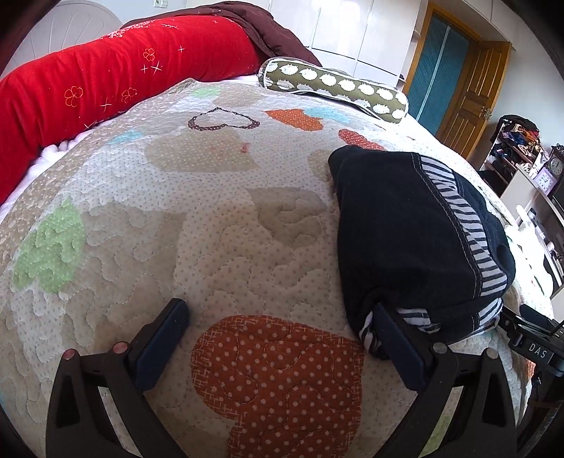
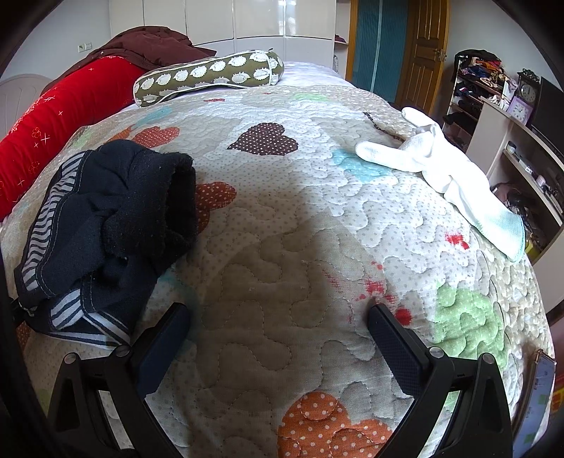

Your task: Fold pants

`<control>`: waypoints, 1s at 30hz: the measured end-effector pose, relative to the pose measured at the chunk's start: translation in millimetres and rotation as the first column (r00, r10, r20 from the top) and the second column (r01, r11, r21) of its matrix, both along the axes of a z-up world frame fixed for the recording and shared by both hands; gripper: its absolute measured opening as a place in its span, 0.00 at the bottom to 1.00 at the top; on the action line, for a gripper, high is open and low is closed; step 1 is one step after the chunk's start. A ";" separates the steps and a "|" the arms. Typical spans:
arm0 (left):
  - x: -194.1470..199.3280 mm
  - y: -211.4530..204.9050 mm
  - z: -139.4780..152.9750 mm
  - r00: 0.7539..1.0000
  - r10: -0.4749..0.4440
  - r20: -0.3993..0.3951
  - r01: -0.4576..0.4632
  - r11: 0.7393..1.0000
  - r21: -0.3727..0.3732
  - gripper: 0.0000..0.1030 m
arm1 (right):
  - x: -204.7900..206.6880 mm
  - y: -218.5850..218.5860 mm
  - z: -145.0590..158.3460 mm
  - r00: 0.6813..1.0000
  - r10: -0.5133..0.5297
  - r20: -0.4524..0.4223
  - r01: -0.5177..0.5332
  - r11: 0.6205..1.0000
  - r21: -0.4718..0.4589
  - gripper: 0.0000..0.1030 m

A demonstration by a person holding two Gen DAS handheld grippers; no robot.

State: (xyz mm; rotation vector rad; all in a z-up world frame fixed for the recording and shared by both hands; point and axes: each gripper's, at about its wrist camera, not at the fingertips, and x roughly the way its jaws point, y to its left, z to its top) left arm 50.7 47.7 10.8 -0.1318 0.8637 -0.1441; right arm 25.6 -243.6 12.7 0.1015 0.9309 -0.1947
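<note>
The dark navy pants (image 1: pixel 405 229) with grey-and-white striped trim lie folded in a compact bundle on the quilted bedspread (image 1: pixel 218 218). In the left wrist view they sit at the right, touching my right fingertip. My left gripper (image 1: pixel 278 310) is open and empty over the quilt. In the right wrist view the pants (image 2: pixel 105 218) lie at the left, just beyond my left fingertip. My right gripper (image 2: pixel 278 313) is open and empty above the quilt (image 2: pixel 282 229).
A red bolster (image 1: pixel 105 81) and a maroon garment (image 1: pixel 268 31) lie at the head of the bed. A green patterned roll pillow (image 2: pixel 208 74) sits behind. A white garment (image 2: pixel 440 169) lies at the bed's right edge. Shelves with clutter (image 2: pixel 493 91) stand right.
</note>
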 end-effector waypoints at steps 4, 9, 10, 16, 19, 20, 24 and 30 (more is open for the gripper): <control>0.1 0.4 0.5 1.000 -0.001 0.002 0.001 1.000 -0.007 1.00 | 0.1 -0.2 -0.1 1.000 0.000 0.000 0.000 1.000 0.000 1.00; -1.9 2.2 1.5 1.000 -0.002 0.007 0.002 1.000 -0.020 1.00 | 0.1 -0.4 -0.3 1.000 0.000 0.000 0.000 1.000 0.000 1.00; -2.0 2.3 1.6 1.000 -0.002 0.007 0.002 1.000 -0.021 1.00 | 0.0 -0.3 -0.1 1.000 0.000 0.000 0.000 1.000 0.000 1.00; -2.6 2.7 2.1 1.000 -0.003 0.010 0.004 1.000 -0.027 1.00 | 0.2 -0.7 -0.3 1.000 0.000 0.000 0.000 1.000 0.000 1.00; -2.6 2.5 2.1 1.000 -0.003 0.010 0.003 1.000 -0.027 1.00 | 0.2 -0.6 -0.3 1.000 0.000 0.000 0.000 1.000 0.000 1.00; -2.5 2.5 2.1 1.000 -0.003 0.010 0.004 1.000 -0.027 1.00 | 0.0 -0.4 -0.1 1.000 0.000 0.000 0.000 1.000 0.000 1.00; -2.7 2.3 2.1 1.000 -0.003 0.010 0.003 1.000 -0.025 1.00 | 0.2 -0.5 -0.3 1.000 0.000 0.000 0.000 1.000 0.000 1.00; -2.5 2.3 2.0 1.000 -0.002 0.010 0.003 1.000 -0.027 1.00 | 0.2 -0.6 0.0 1.000 0.000 0.000 0.000 1.000 0.000 1.00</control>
